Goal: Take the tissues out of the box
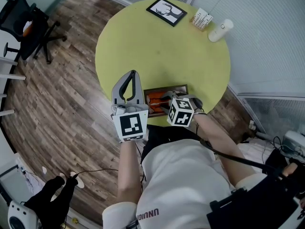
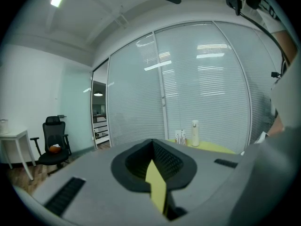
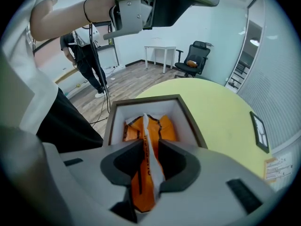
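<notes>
Head view: one round yellow table (image 1: 157, 46) bears one brown open-topped box (image 1: 165, 88) at its near edge, half covered by the right hand-held gripper (image 1: 164, 99). Left gripper view: the left hand-held gripper (image 2: 153, 144), pressed together, holds nothing. Right gripper view: jaws pinch one orange plastic tissue pack (image 3: 165, 128) lying inside the box, its near end hidden

On the head view, my right gripper (image 1: 165, 101) and its marker cube cover the right half of the box (image 1: 164, 88) at the near edge of the desk (image 1: 162, 46). Only a strip of the orange tissue pack (image 1: 154, 99) shows there. In the right gripper view, the pack's near end disappears behind the fingers (image 3: 176, 157). Print on the small carton (image 1: 202, 18) near the far edge is too small to read.
</notes>
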Demonstrator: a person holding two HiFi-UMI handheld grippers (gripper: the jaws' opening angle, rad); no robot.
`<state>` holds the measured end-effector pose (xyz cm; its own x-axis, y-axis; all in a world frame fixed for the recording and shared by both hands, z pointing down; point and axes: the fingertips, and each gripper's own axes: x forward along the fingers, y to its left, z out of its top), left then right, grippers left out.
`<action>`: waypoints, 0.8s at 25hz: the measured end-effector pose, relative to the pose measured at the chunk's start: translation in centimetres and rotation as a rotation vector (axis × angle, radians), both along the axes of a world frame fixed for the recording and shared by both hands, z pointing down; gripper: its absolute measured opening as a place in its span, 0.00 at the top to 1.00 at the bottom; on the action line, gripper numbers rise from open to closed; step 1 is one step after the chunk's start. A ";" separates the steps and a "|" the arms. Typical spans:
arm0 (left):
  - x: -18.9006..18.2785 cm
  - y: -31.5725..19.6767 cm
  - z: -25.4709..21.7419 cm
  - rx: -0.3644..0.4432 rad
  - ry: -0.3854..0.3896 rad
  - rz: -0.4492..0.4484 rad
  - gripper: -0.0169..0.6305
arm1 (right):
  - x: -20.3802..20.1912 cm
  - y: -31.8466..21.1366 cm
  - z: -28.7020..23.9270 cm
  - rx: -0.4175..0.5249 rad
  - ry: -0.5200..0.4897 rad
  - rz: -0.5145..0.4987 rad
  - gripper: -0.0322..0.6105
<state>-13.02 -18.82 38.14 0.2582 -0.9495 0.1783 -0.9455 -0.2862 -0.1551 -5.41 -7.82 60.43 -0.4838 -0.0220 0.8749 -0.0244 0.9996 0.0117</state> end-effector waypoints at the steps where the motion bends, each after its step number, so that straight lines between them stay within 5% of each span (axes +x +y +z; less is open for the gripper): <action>1: 0.0 0.0 0.0 -0.001 0.000 0.000 0.96 | 0.0 0.0 0.0 -0.001 0.001 0.002 0.79; 20: -0.2 0.4 0.2 -0.001 0.001 -0.010 0.96 | 0.3 0.1 -0.9 0.010 -0.027 -0.007 0.90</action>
<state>-13.21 -18.38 38.35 0.2487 -0.9519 0.1791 -0.9485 -0.2768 -0.1543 -5.11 -7.76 59.55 -0.5072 -0.0270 0.8614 -0.0174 0.9996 0.0211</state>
